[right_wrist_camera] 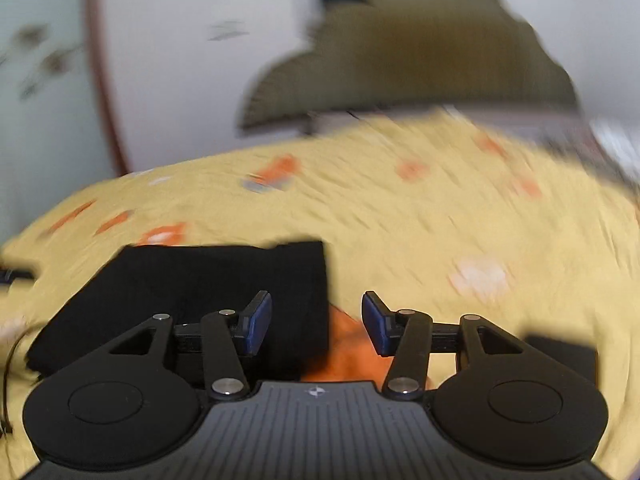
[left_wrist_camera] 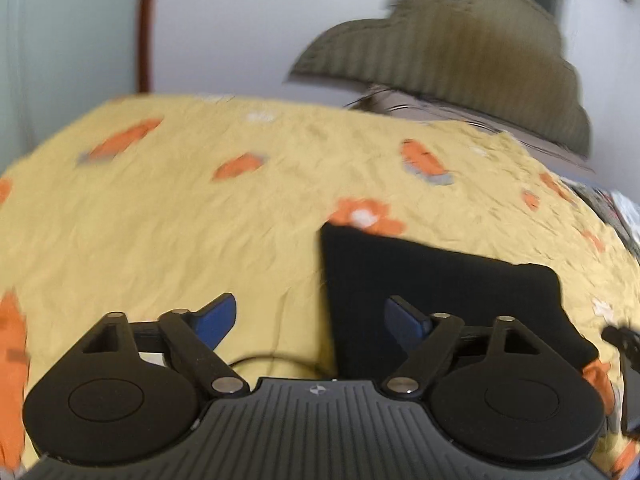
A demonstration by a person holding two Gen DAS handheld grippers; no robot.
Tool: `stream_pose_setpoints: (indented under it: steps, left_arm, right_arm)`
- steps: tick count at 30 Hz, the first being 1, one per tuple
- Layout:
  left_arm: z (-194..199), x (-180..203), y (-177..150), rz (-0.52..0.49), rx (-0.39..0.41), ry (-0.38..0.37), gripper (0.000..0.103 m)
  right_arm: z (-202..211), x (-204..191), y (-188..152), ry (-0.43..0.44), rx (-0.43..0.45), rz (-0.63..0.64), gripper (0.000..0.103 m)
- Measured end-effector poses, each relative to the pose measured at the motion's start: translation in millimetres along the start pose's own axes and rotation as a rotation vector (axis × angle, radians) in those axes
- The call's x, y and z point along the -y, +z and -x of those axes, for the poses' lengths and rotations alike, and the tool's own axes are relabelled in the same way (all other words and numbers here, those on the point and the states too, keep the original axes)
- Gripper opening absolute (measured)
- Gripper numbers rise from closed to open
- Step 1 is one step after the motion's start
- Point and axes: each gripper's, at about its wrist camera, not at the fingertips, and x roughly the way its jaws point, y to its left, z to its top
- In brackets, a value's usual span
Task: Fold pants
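Note:
The black pants lie folded into a compact rectangle on the yellow flowered bedsheet. My left gripper is open and empty, held above the sheet at the pants' left edge. In the right wrist view the folded pants lie to the left, on the sheet. My right gripper is open and empty at the pants' right edge, over an orange flower. The right gripper's tip shows at the far right of the left wrist view. Both views are motion-blurred.
A grey-brown ribbed blanket is piled at the back of the bed against a white wall; it also shows in the right wrist view. A thin dark cable lies on the sheet near the left gripper.

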Motion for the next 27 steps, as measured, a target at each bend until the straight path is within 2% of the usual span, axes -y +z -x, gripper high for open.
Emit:
stream_pose_setpoints:
  steps: [3,4,6,8,9,11,14,16,19,22,27]
  left_arm:
    - [-14.9,39.0,-0.4,-0.141,-0.031,-0.048,0.088]
    - [-20.0,48.9,-5.6,-0.176,-0.044,-0.052,0.088]
    - [-33.8,67.3,-17.2,-0.227,-0.076,-0.022,0.088]
    - [-45.2,76.9,-27.7,-0.254,-0.099,-0.005,0.088]
    - [-50.2,78.1,-31.4,-0.252,-0.117,0.012,0.087]
    - [-50.6,76.7,-36.0,-0.224,-0.114,0.02,0.088]
    - [-48.3,74.3,-37.6,-0.183,-0.104,0.03,0.09]
    - [-47.9,75.8,-39.1,-0.164,-0.106,0.04,0.09]
    - [-41.8,80.9,-41.9,-0.157,-0.108,0.052,0.09]
    - [-32.4,79.4,-46.8,-0.133,-0.107,0.053,0.09]
    - [-18.8,78.5,-54.8,-0.11,-0.109,0.066,0.091]
  right_arm:
    - [-25.3,-28.4,0.7,0.139,-0.069,0.038,0.048]
    - [-36.5,-33.2,-3.1,0.136,-0.102,0.048,0.048]
    - [-52.7,-35.6,-13.1,0.076,-0.148,0.081,0.047]
    - [-50.9,-34.3,-16.7,0.02,-0.137,0.104,0.048]
    - [-45.5,-34.6,-14.3,-0.002,-0.13,0.102,0.048]
    - [-27.7,-35.0,-12.0,0.021,-0.089,0.098,0.048]
    - [-31.3,-39.4,-15.2,0.059,-0.118,0.127,0.05]
    - [-43.8,-39.4,-24.4,0.032,-0.157,0.15,0.05]
    - [-31.4,-44.1,-22.7,0.003,-0.131,0.144,0.051]
    - [-13.4,-51.1,-21.4,0.041,-0.107,0.12,0.063]
    - [5.4,-69.7,-27.3,0.075,-0.087,0.161,0.064]
